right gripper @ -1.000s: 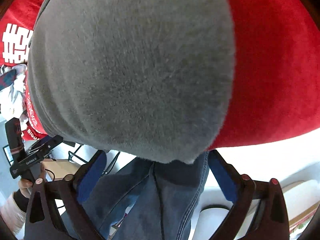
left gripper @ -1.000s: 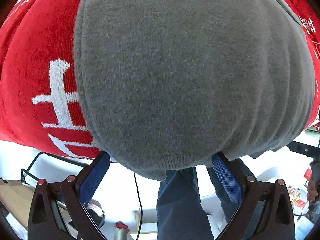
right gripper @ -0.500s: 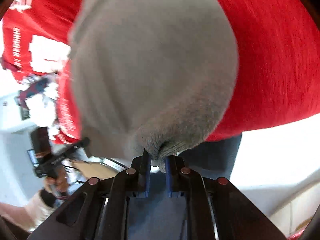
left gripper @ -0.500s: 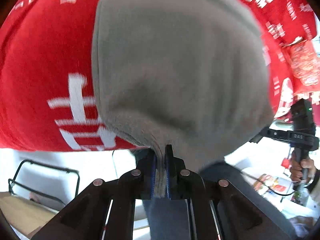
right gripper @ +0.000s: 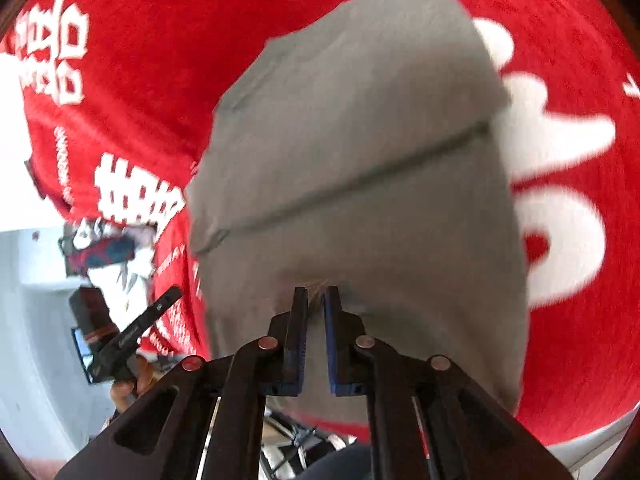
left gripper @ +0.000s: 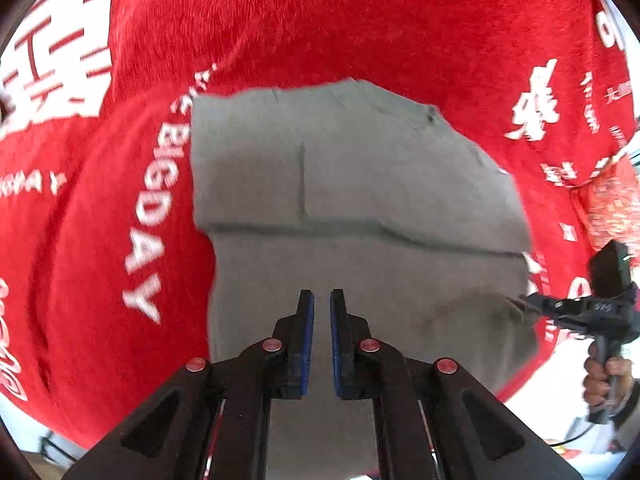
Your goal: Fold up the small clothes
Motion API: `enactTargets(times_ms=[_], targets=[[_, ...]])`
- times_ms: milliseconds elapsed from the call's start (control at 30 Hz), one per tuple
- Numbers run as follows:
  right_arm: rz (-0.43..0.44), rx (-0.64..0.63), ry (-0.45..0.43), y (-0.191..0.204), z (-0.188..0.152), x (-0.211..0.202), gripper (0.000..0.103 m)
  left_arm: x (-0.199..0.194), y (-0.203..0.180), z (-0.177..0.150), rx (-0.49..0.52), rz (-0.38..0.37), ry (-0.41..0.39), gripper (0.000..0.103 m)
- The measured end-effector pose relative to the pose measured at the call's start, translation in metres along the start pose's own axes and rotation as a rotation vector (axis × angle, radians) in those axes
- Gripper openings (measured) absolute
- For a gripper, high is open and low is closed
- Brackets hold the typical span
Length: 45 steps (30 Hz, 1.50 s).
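Both grippers have carried the grey knit garment (left gripper: 360, 208) over itself: left gripper (left gripper: 322, 300) and right gripper (right gripper: 316, 294) remain clamped on its edge. Fold in progress on red printed cloth (left gripper: 280, 20); next, lay flat, release.

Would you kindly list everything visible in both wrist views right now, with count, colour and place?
grey garment: one, grey, partly folded with a crease across it, lying on the red cloth.
red cloth: one, red with white lettering, spread beneath the garment.
left gripper: one, black with blue pads, jaws nearly closed over the garment's near edge; grip unclear.
right gripper: one, black with blue pads, jaws nearly closed at a bunched bit of the garment's near edge; grip unclear.
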State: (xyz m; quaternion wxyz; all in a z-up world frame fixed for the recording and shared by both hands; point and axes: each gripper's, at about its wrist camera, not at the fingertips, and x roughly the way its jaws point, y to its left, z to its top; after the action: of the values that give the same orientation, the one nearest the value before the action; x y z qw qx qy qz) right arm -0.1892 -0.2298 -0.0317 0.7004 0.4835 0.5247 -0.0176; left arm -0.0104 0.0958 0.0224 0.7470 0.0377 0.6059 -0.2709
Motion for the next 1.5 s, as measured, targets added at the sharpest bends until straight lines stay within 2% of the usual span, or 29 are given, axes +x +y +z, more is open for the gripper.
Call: enactTargets(times_ms=[133, 200, 233, 267, 300, 333, 467, 567, 667, 700, 733, 767, 800, 833, 1000, 1133, 1300, 1433, 1500], targets=[[-0.08, -0.004, 0.002, -0.007, 0.018, -0.016, 0.012, -0.004, 0.001, 0.012, 0.002, 0.051, 0.034, 0.01], [-0.175, -0.078, 0.029, -0.001, 0.02, -0.02, 0.021, -0.002, 0.001, 0.006, 0.008, 0.062, 0.059, 0.012], [-0.21, -0.114, 0.036, 0.003, 0.018, -0.021, 0.048, -0.002, 0.0, 0.002, 0.021, 0.076, 0.074, 0.039], [-0.253, -0.166, 0.042, 0.009, 0.014, -0.021, 0.067, -0.003, -0.003, -0.004, 0.026, 0.089, 0.082, 0.063], [-0.273, -0.198, 0.045, 0.011, 0.012, -0.021, 0.081, -0.005, -0.003, -0.011, 0.031, 0.111, 0.079, 0.098], [-0.291, -0.232, 0.051, 0.014, 0.009, -0.02, 0.081, -0.009, -0.005, -0.016, 0.042, 0.133, 0.057, 0.1], [-0.383, -0.33, 0.057, 0.027, 0.003, -0.005, 0.079, -0.003, -0.002, -0.036, 0.043, 0.136, 0.118, 0.1], [-0.423, -0.378, 0.07, 0.036, 0.003, 0.01, 0.079, 0.012, 0.005, -0.054, 0.03, 0.121, 0.189, 0.098], [-0.461, -0.434, 0.09, 0.039, 0.001, 0.023, 0.075, 0.027, 0.007, -0.065, 0.02, 0.09, 0.238, 0.077], [-0.481, -0.446, 0.097, 0.04, 0.001, 0.027, 0.072, 0.028, 0.005, -0.068, 0.019, 0.082, 0.242, 0.066], [-0.506, -0.458, 0.106, 0.039, 0.0, 0.034, 0.062, 0.031, 0.005, -0.07, 0.021, 0.065, 0.244, 0.051], [-0.517, -0.465, 0.114, 0.039, -0.002, 0.037, 0.041, 0.033, 0.003, -0.072, 0.027, 0.056, 0.243, 0.04], [-0.539, -0.482, 0.118, 0.039, -0.004, 0.04, 0.028, 0.034, 0.002, -0.073, 0.036, 0.059, 0.243, 0.016], [-0.554, -0.511, 0.111, 0.042, -0.008, 0.04, 0.006, 0.033, 0.002, -0.073, 0.039, 0.057, 0.239, 0.008], [-0.517, -0.55, 0.044, 0.061, -0.023, 0.002, 0.006, -0.009, -0.002, -0.072, 0.049, 0.033, 0.149, 0.008], [-0.468, -0.529, -0.037, 0.078, -0.021, -0.04, 0.006, -0.052, -0.009, -0.054, 0.072, 0.019, 0.055, 0.008], [-0.433, -0.558, -0.163, 0.115, 0.011, -0.074, 0.006, -0.086, -0.024, 0.003, 0.108, 0.021, -0.09, 0.008], [-0.437, -0.579, -0.216, 0.135, 0.056, -0.069, 0.006, -0.071, -0.031, 0.071, 0.131, 0.051, -0.173, 0.008], [-0.436, -0.565, -0.225, 0.132, 0.082, -0.063, 0.006, -0.056, -0.034, 0.094, 0.134, 0.07, -0.191, 0.008]])
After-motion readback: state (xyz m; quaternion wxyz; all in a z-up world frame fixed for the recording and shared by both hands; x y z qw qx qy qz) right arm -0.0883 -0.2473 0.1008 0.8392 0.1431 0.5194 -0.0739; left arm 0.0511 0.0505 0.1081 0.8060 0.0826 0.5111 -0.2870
